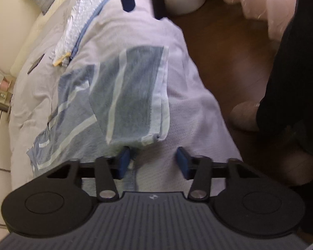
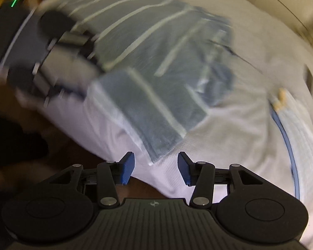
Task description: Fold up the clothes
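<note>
Shirt: striped shirt (image 1: 123, 95), partly folded, frame centre on the bed (image 1: 194, 112).
Tools: left gripper (image 1: 153, 162) and right gripper (image 2: 155, 167) both wide, empty.
Next: probably grip an edge.

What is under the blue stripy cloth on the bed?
The stripy cloth is partly folded, so its own lower layer lies under the top flap. Beneath that is the pale bed cover. Anything else underneath is covered and cannot be seen.
</note>
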